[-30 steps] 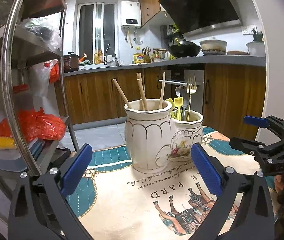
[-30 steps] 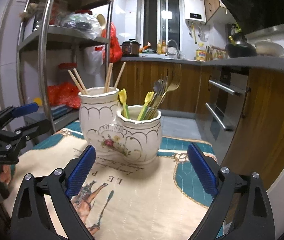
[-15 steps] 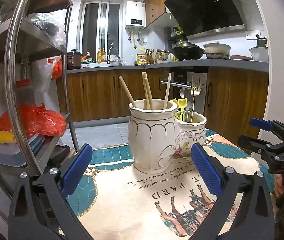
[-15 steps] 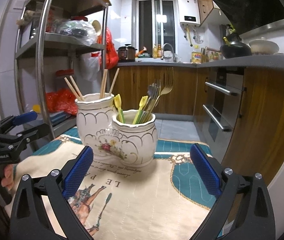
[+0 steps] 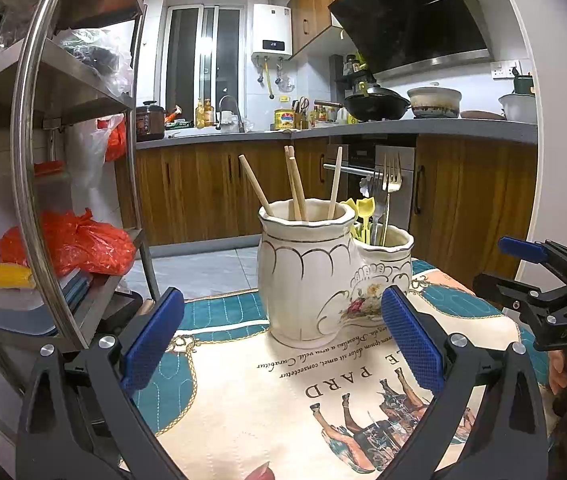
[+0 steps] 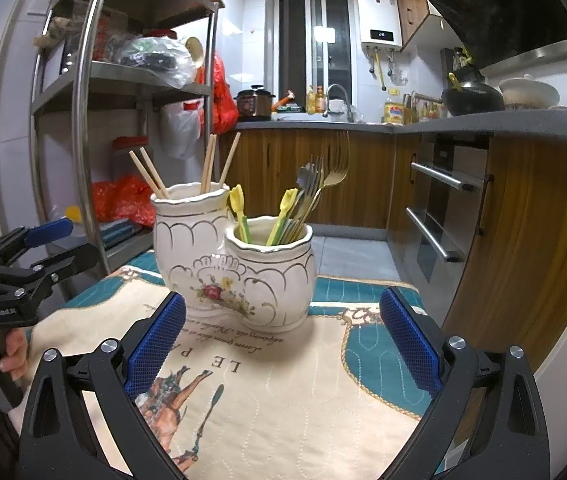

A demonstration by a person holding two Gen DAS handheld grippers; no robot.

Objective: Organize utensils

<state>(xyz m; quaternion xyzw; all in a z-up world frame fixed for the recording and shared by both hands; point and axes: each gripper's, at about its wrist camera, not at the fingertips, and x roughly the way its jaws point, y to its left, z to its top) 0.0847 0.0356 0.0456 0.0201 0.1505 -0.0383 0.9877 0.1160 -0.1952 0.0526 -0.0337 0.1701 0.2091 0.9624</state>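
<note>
A white ceramic double utensil holder [image 5: 323,280] [image 6: 235,264] stands on a beige and teal tablecloth [image 5: 283,400] [image 6: 303,380]. Its taller pot holds wooden chopsticks [image 5: 295,184] [image 6: 207,164]. Its lower pot holds metal forks [image 5: 387,184] [image 6: 323,180] and yellow-green plastic picks [image 5: 363,212] [image 6: 239,208]. My left gripper [image 5: 283,340] is open and empty, a short way in front of the holder. My right gripper [image 6: 281,340] is open and empty, also in front of it. Each gripper shows in the other's view, the right one [image 5: 539,280] and the left one [image 6: 39,248].
A steel shelf rack [image 5: 31,160] [image 6: 83,120] with red bags stands left of the table. Wooden kitchen cabinets [image 5: 475,208] and an oven [image 6: 439,216] lie behind and right. The tablecloth's far edge drops to a tiled floor [image 5: 203,268].
Both grippers have tilted up and drawn back slightly; the holder sits a little lower and nearer centre in both views. Both stay open and empty.
</note>
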